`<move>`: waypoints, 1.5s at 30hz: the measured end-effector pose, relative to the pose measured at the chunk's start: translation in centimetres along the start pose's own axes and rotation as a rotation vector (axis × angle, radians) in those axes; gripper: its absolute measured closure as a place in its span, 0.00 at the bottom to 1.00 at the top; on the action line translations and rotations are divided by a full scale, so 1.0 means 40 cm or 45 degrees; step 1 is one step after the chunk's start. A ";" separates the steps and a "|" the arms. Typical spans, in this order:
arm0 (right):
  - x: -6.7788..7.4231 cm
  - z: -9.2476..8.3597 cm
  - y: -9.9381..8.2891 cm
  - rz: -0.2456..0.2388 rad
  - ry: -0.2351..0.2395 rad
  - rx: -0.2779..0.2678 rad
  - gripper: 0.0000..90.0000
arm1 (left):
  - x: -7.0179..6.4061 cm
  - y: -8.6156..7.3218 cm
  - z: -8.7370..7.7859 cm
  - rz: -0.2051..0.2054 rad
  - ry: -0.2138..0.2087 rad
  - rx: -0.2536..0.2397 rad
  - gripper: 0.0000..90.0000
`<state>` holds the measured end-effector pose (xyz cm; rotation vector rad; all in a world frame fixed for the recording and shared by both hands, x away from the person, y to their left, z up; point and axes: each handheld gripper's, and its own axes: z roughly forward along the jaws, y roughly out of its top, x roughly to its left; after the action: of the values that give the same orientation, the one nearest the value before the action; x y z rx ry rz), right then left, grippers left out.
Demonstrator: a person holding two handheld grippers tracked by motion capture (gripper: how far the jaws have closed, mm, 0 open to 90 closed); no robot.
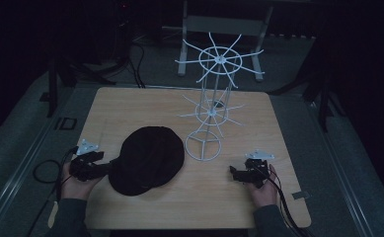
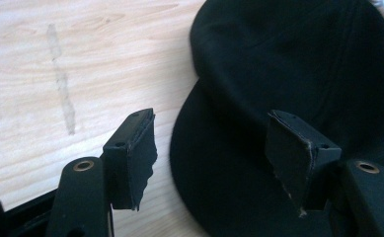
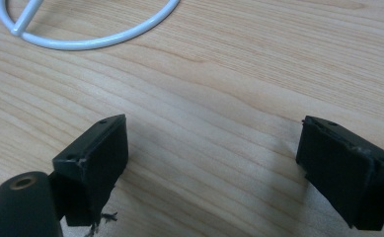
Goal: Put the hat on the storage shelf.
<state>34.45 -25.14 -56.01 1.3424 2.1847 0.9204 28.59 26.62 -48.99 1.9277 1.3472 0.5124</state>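
Black fabric cap (image 1: 146, 160) lies flat on the pale wooden surface (image 1: 130, 106), just beside the white wire rack (image 1: 210, 106).
Left tool (image 2: 219, 163) spread astride its brim, gripping nothing; right tool (image 3: 214, 173) spread, idle. A shallow pinch could slip off.

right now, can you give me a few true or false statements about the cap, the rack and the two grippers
1. The black cap lies flat on the wooden table. True.
2. The cap hangs on the white wire rack. False: it lies on the table beside the rack's ring base.
3. The left gripper has its jaws open, with the cap's brim edge between them. True.
4. The right gripper is clamped on the rack's base. False: its jaws are open over bare wood, short of the ring.
5. The rack lies tipped over. False: it stands upright.
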 end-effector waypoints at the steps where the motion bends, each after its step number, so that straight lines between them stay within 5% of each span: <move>1: 0.000 0.000 -0.001 0.001 -0.002 0.000 0.14 | -0.005 0.005 -0.001 0.004 -0.006 0.001 0.41; 23: 0.002 -0.002 -0.002 0.005 -0.007 -0.001 0.14 | -0.121 0.109 0.023 0.170 -0.101 0.084 0.41; 35: 0.002 -0.003 -0.003 0.005 -0.008 -0.002 0.14 | -0.173 0.115 0.063 0.226 -0.137 0.162 0.39; 45: 0.002 -0.003 -0.003 0.005 -0.008 -0.002 0.14 | -0.216 0.114 0.096 0.236 -0.176 0.202 0.25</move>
<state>34.26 -25.13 -56.02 1.3471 2.1772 0.9181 30.84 16.48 -47.47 2.1896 1.1573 0.3610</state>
